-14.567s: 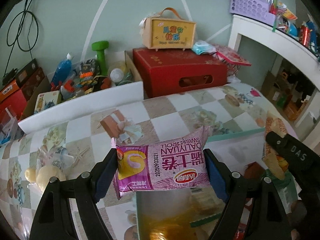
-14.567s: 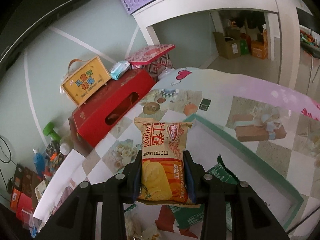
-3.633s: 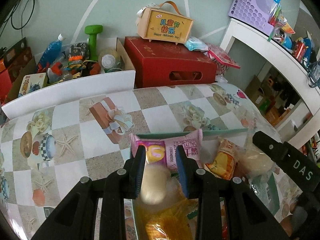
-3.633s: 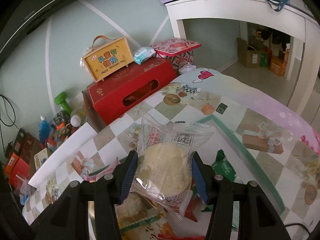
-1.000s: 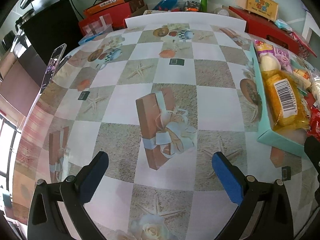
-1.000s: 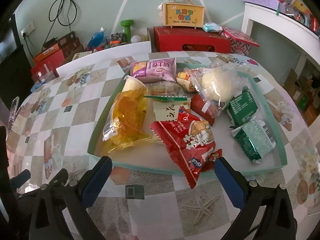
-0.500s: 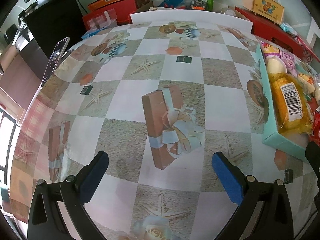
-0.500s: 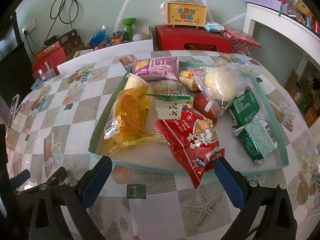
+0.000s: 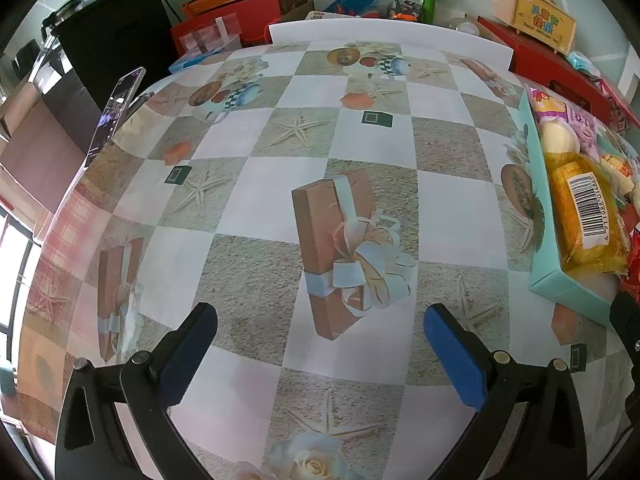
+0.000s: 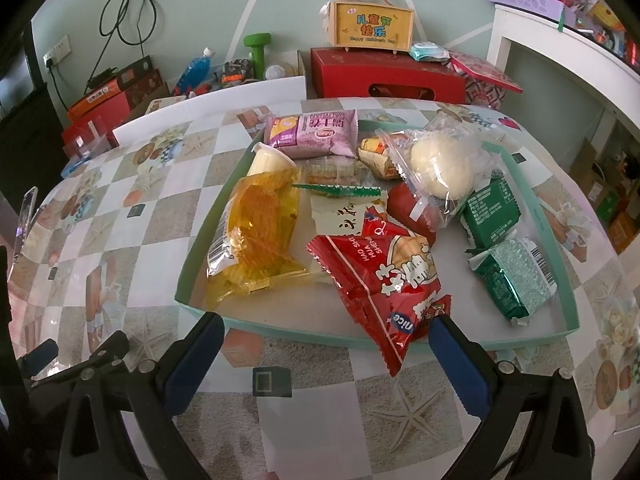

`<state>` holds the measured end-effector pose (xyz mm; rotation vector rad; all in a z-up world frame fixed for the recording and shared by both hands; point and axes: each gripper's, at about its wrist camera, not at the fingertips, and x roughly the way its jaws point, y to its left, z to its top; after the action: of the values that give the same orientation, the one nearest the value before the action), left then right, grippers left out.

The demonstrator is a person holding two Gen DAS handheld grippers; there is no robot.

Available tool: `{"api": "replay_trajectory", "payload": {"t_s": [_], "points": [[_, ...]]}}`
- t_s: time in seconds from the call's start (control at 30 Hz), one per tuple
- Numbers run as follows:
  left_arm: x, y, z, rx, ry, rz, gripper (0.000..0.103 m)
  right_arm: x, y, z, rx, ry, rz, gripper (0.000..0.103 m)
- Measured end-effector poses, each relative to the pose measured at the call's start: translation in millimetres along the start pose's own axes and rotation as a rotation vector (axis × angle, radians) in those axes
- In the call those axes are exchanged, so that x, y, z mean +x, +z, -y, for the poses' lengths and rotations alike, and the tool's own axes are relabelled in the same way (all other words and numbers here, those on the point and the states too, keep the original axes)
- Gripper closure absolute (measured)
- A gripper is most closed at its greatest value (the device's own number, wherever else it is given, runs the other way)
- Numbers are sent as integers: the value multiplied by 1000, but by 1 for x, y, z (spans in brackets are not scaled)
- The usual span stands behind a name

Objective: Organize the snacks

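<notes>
Right tool: hovering low over the bench, jaws standing wide apart and gripping nothing, pointing at the near rim of the teal tray.
Left tool: likewise spread wide and empty, hanging over the patterned bench cover well to the left of the tray, aiming at a printed gift-box motif.

Tray contents, near to far:
- red snack bag, lying across the near rim with its corner overhanging;
- yellow crisp bag, lying along the left wall;
- two green packets, sitting at the right side, one behind the other;
- clear-wrapped round bun, resting on a dark red packet;
- cream-coloured cup, lying at the far left corner;
- pink roll packet, leaning at the far rim.

Beyond the bench: red box carrying a yellow carry-case; green dumbbell standing to its left.
</notes>
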<state>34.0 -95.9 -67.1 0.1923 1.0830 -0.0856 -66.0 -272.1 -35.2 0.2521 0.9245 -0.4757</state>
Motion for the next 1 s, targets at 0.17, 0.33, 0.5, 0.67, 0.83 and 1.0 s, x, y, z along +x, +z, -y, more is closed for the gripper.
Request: {"api": "replay_trajectory", "payload": {"t_s": [0.17, 0.33, 0.5, 0.67, 0.83, 1.0], "points": [[0, 0, 0, 0, -1, 0, 0, 2, -1, -1, -5, 0, -5, 0], [0, 1, 0, 0, -1, -1, 0, 2, -1, -2, -6, 1, -8, 0], [1, 0, -1, 0, -3, -1, 0, 2, -1, -2, -6, 1, -9, 0], [0, 1, -1, 0, -2, -1, 0, 2, -1, -2, -7, 1, -8, 0], [1, 0, -2, -5, 2, 0, 0, 2, -1, -2, -6, 1, -9, 0], [0, 0, -2, -5, 10, 7, 0, 2, -2, -3, -8, 2, -9, 0]]}}
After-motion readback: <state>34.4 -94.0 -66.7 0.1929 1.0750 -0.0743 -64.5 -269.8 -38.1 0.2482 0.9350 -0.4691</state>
